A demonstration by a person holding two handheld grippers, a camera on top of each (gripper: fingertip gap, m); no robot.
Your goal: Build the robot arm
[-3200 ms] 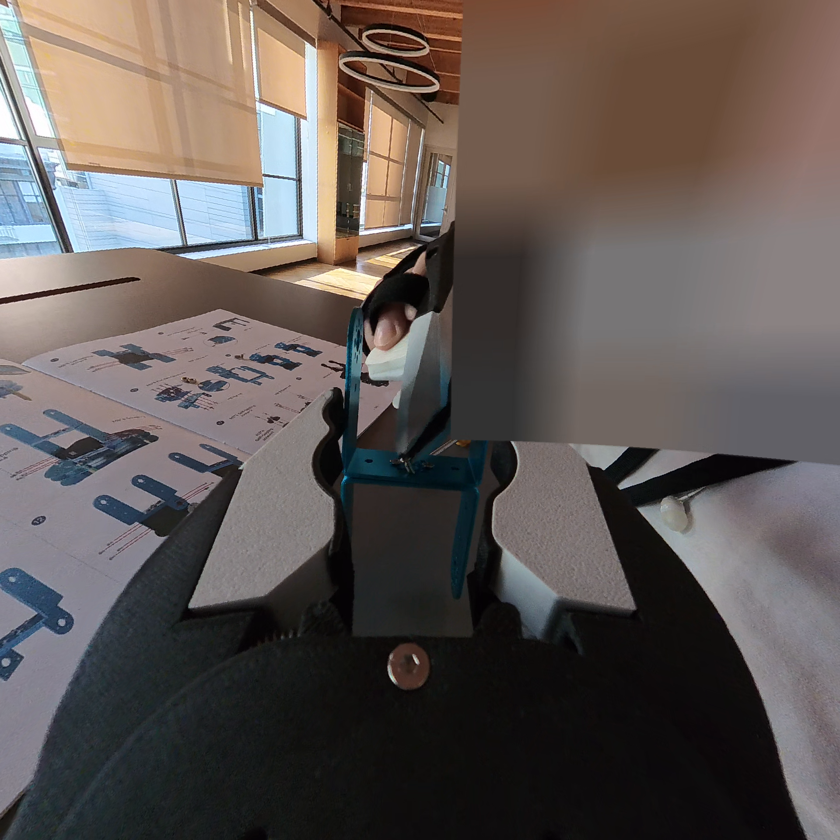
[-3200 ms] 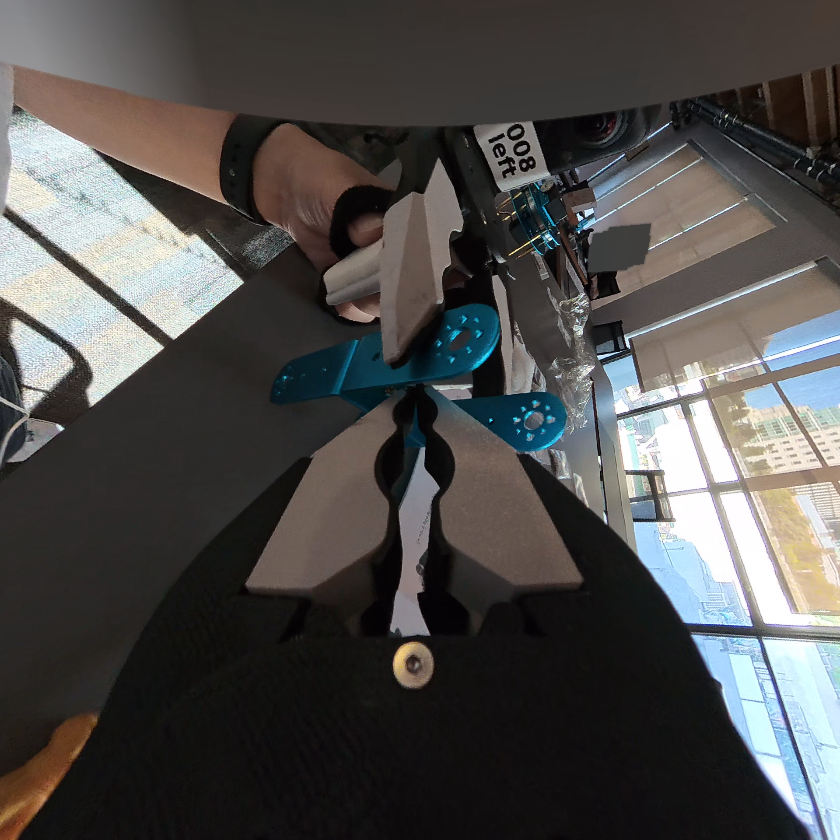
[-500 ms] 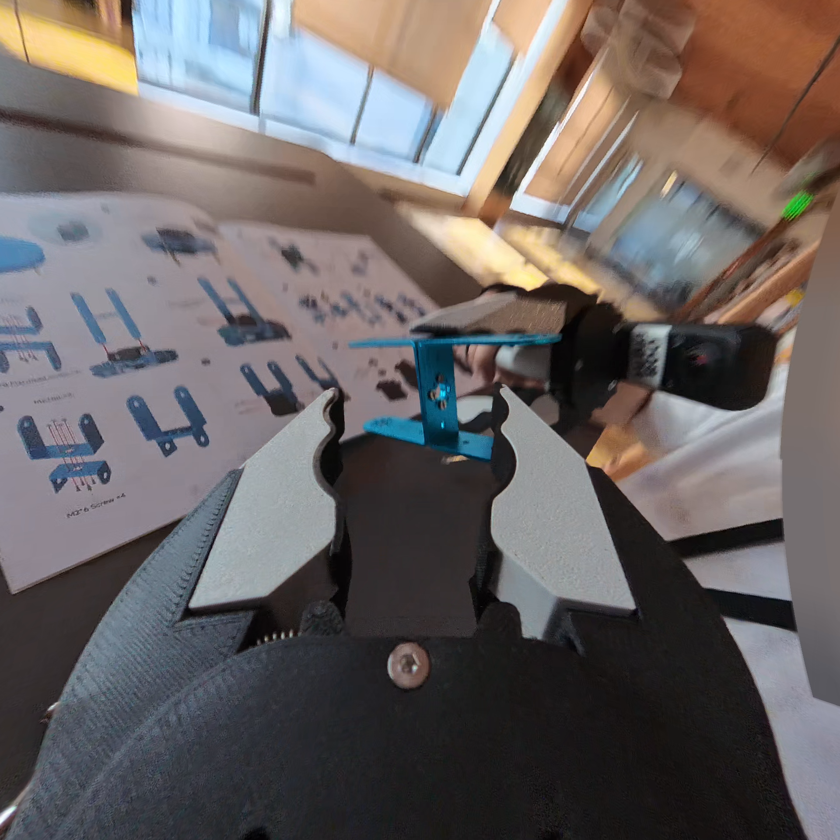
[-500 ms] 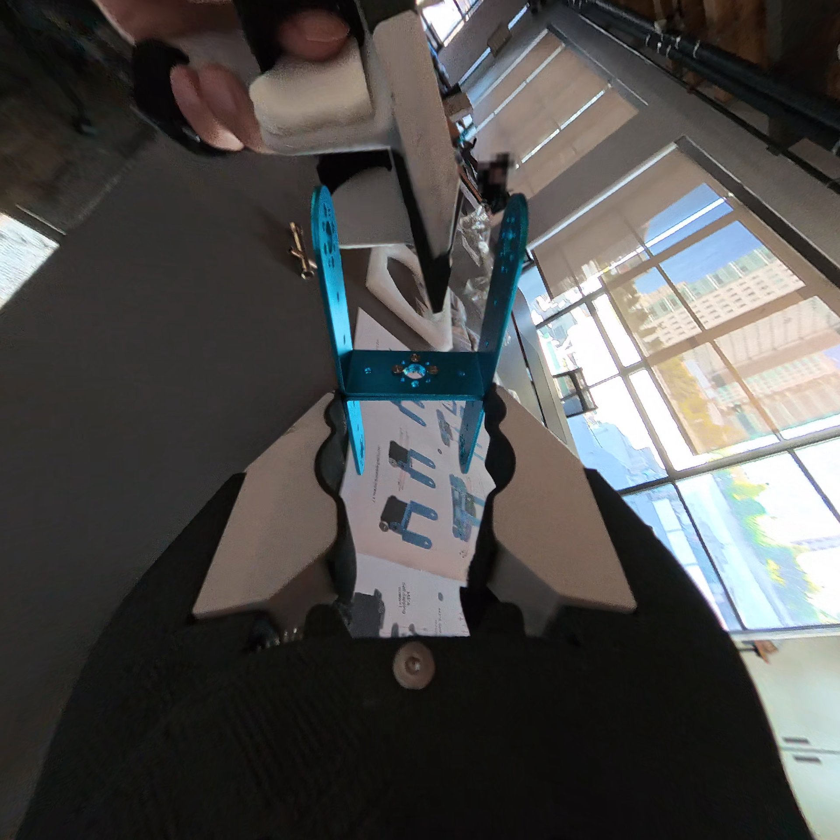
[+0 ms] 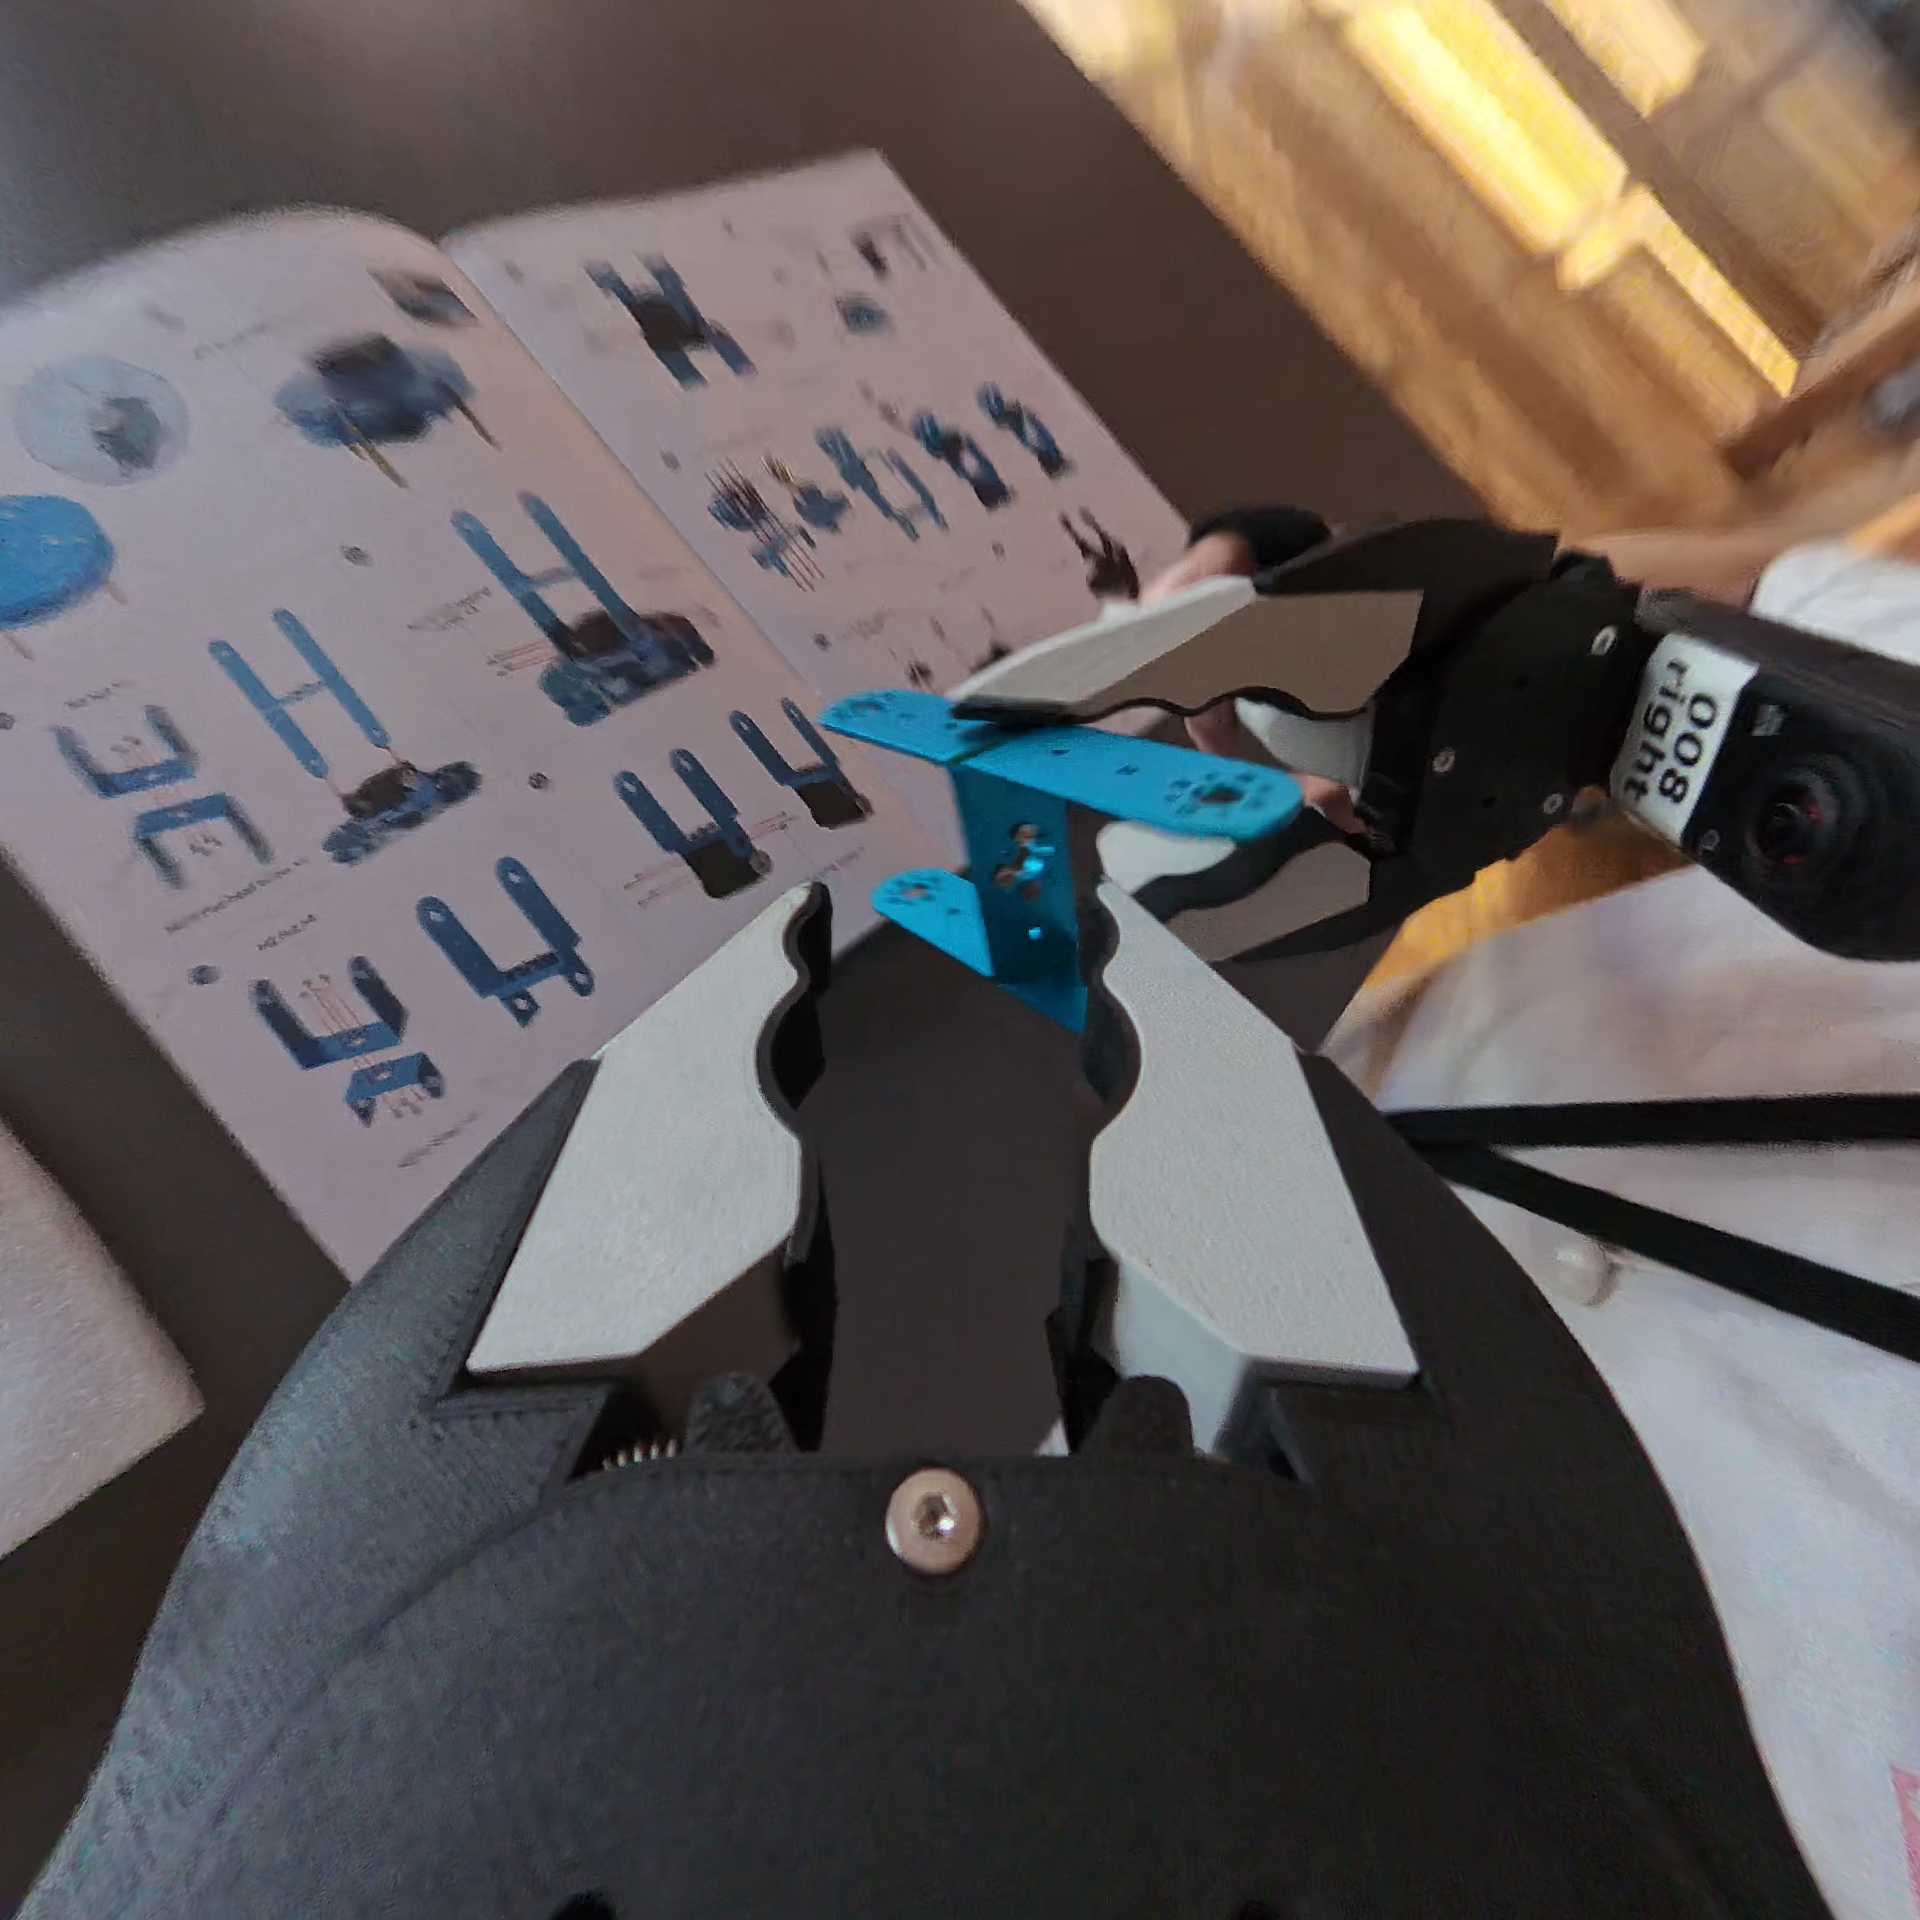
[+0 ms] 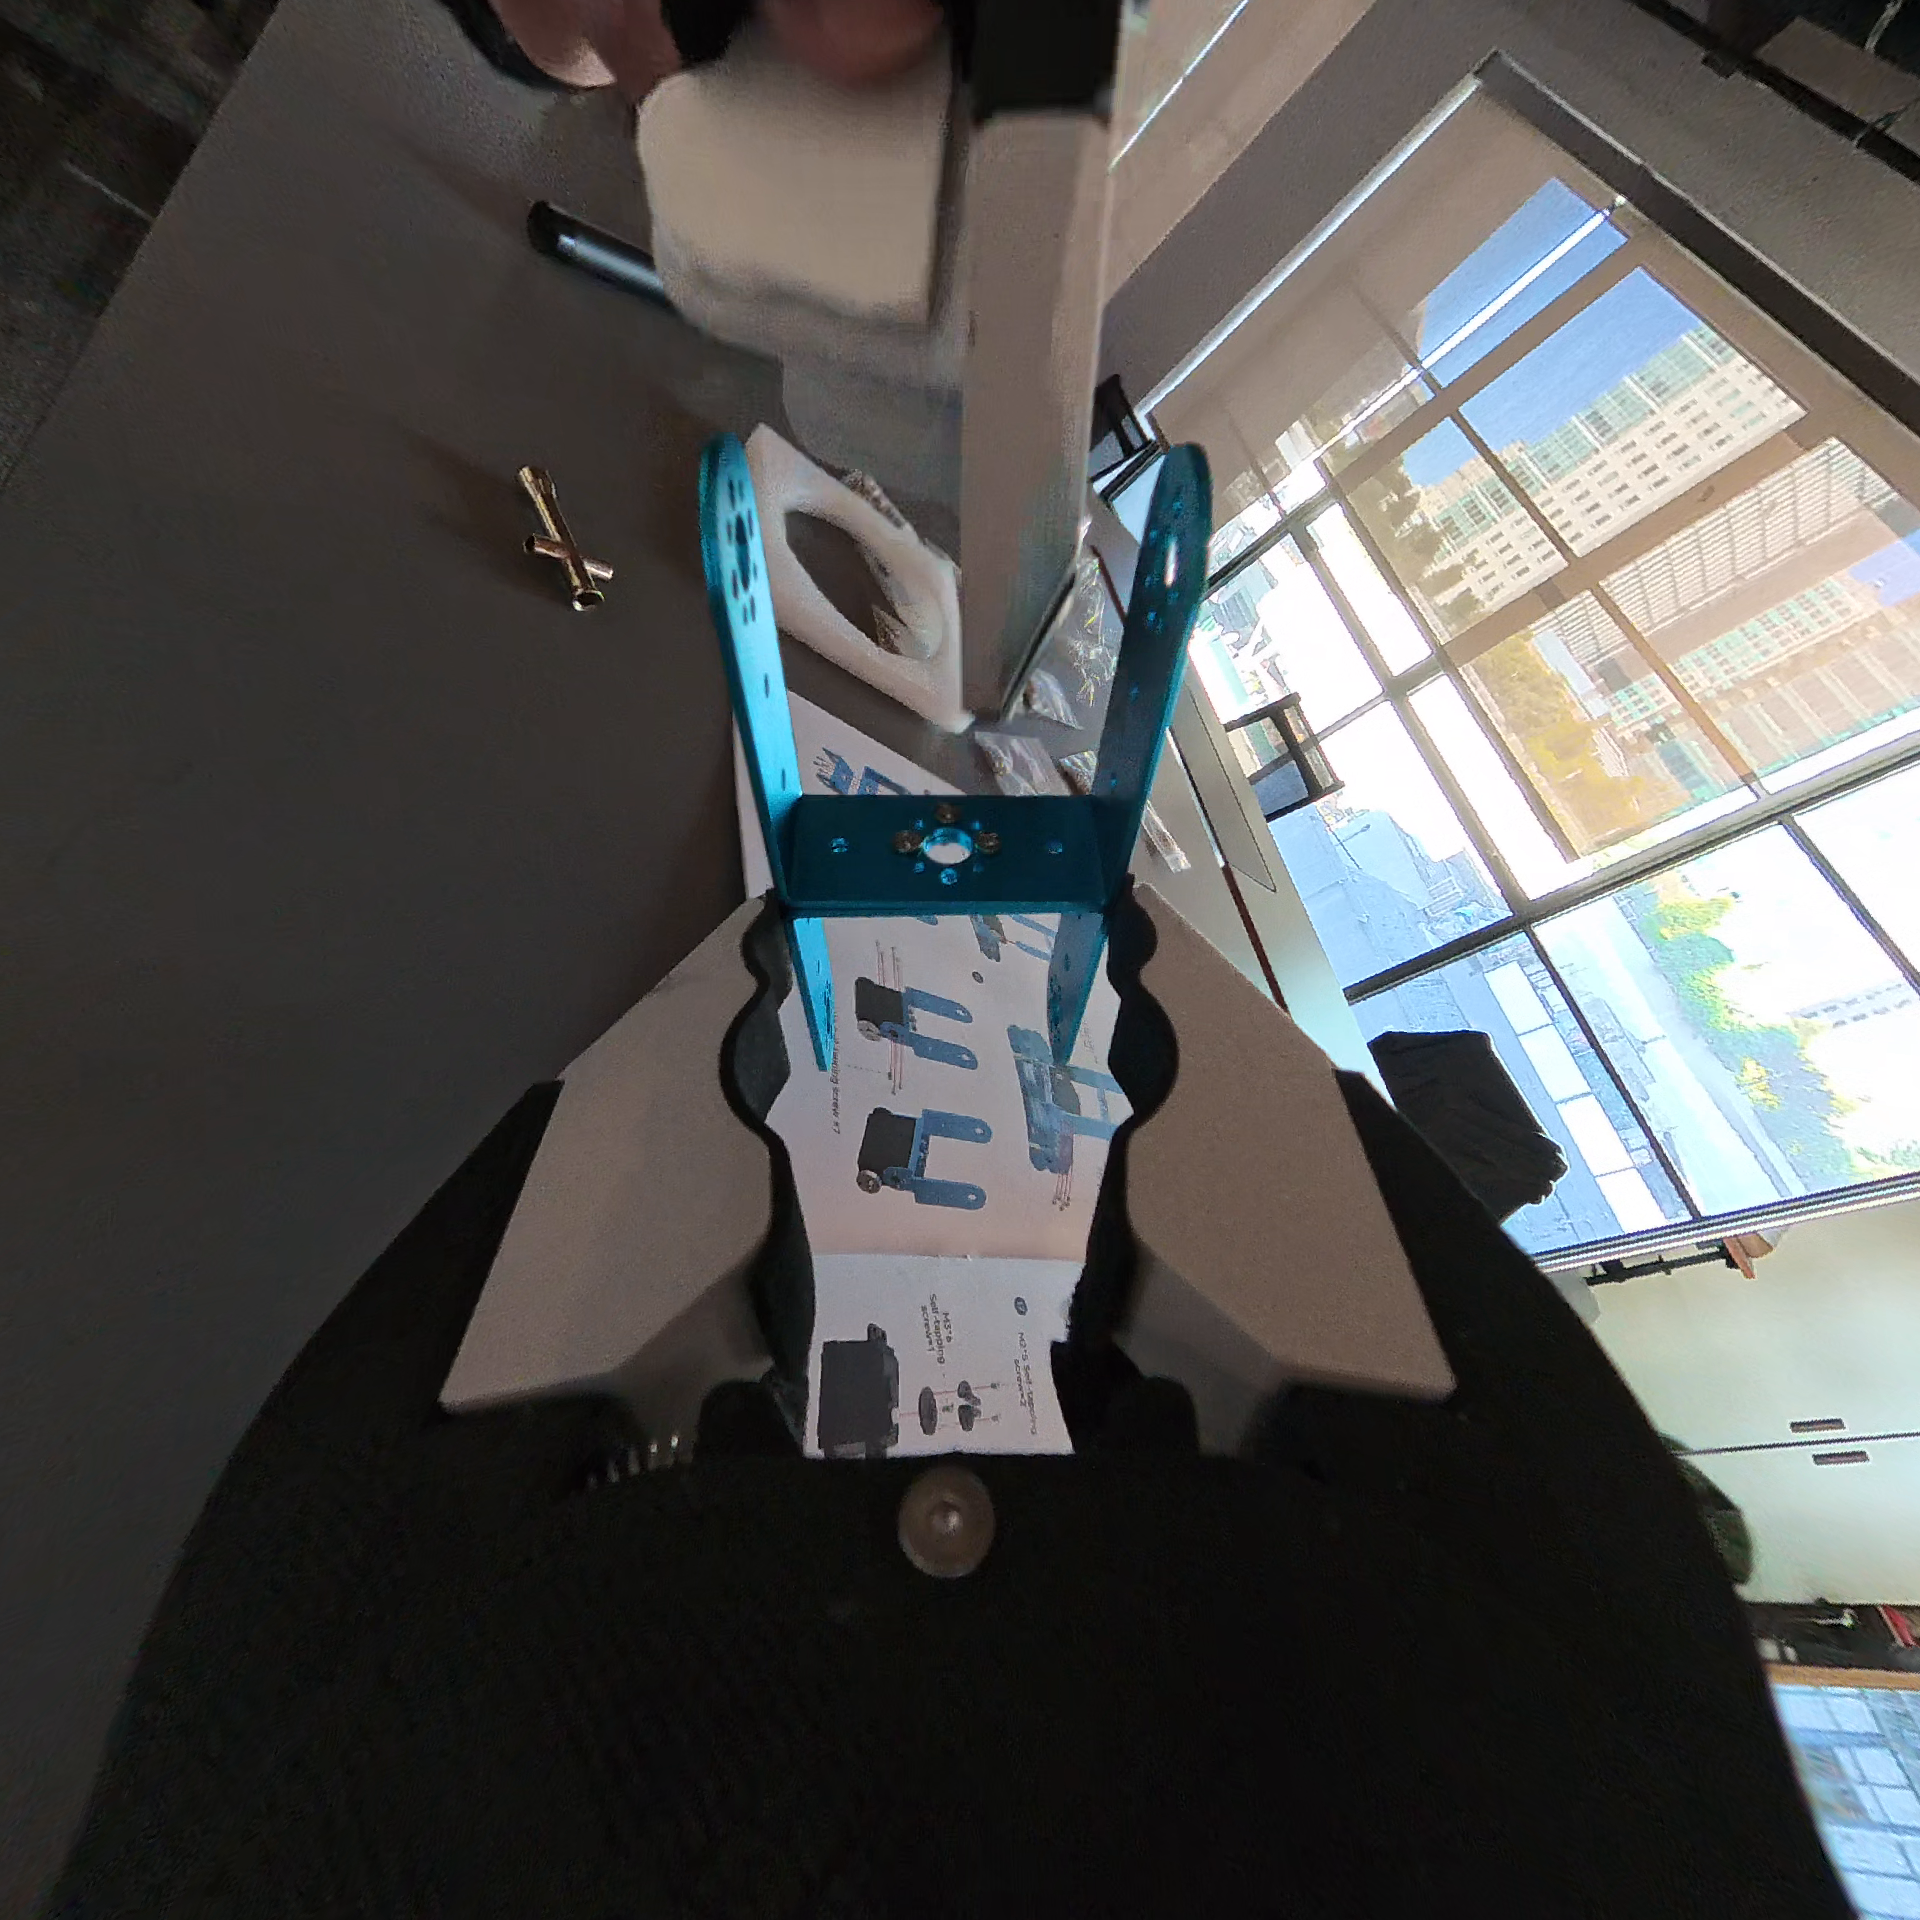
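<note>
Here, in the left wrist view, the left gripper (image 5: pixel 954 940) stands with its two grey fingers spread apart and nothing between them; the blue metal bracket (image 5: pixel 1023 831) hangs in the air just beyond their tips, close to the right-hand fingertip, though whether it touches is unclear. The right gripper (image 5: pixel 1049 790) reaches in from the right and clasps that bracket across its two outer faces, one flat finger lying along the top plate. Below and behind lies an open instruction booklet (image 5: pixel 436 644) on the dark table (image 5: pixel 935 312), blurred, and a white shirt (image 5: pixel 1662 1143) with black straps fills the right side. In the right wrist view, the right gripper (image 6: pixel 943 914) is partly closed on the H-shaped blue bracket (image 6: pixel 940 844), its tips pressing the two side plates at the crossbar. The left gripper's finger (image 6: pixel 1023 416) hangs down between the bracket's upper arms. On the table (image 6: pixel 312 831) beside it lie a small brass cross wrench (image 6: pixel 566 540), a white foam frame (image 6: pixel 862 582) and the booklet (image 6: pixel 925 1143).
</note>
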